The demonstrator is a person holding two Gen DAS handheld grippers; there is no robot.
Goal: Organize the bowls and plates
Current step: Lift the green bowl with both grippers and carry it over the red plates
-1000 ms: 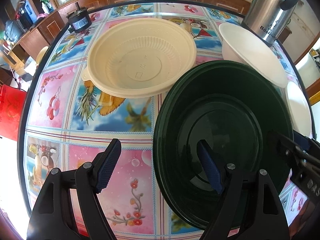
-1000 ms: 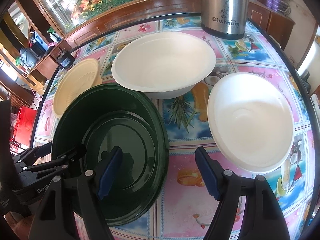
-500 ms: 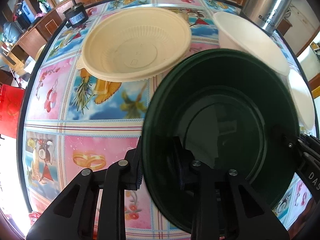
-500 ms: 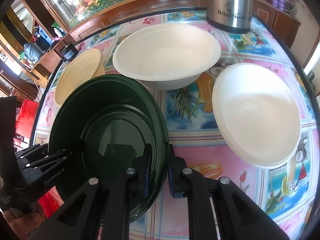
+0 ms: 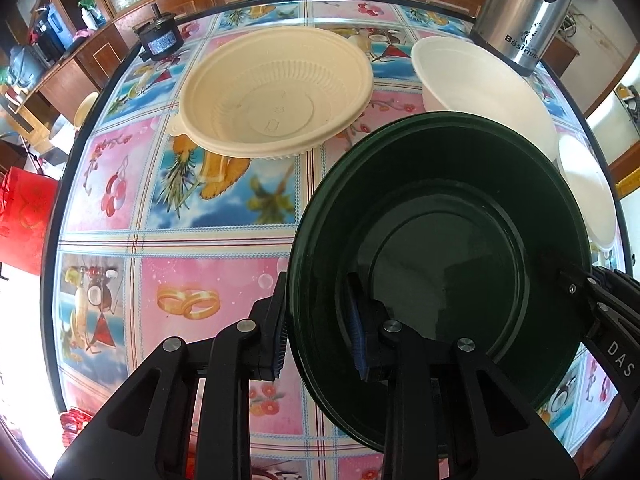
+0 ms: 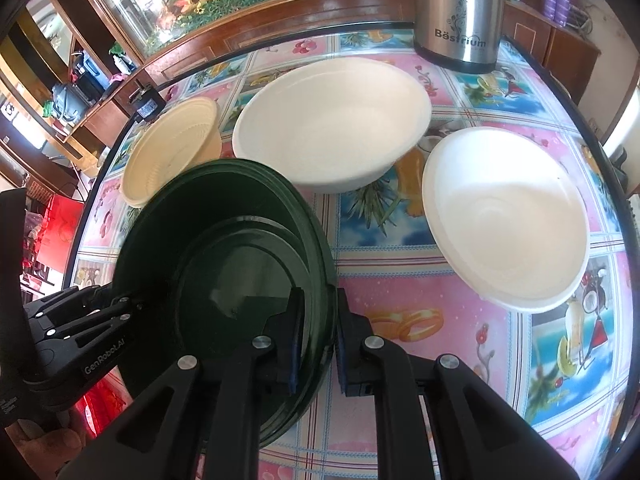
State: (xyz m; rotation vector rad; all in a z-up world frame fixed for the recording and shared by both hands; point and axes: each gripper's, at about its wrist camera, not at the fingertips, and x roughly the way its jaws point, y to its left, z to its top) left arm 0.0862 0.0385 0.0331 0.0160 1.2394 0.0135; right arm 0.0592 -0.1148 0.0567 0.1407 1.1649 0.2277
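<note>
Plates and bowls sit on my patterned table (image 5: pixel 224 240). Biggest is the dark green plate (image 5: pixel 440 240), tilted at the near edge, which I have pinched from both sides: left gripper (image 5: pixel 320 328) clamped on its left rim, right gripper (image 6: pixel 316 340) clamped on its right rim. Behind it stand the white bowl (image 6: pixel 332 124), the cream ribbed bowl (image 5: pixel 276 92) and the smaller white bowl (image 6: pixel 508 216).

Table (image 5: pixel 224 240): cream bowl (image 5: pixel 276 92), white bowls (image 6: pixel 332 124), flask (image 6: pixel 460 12).
</note>
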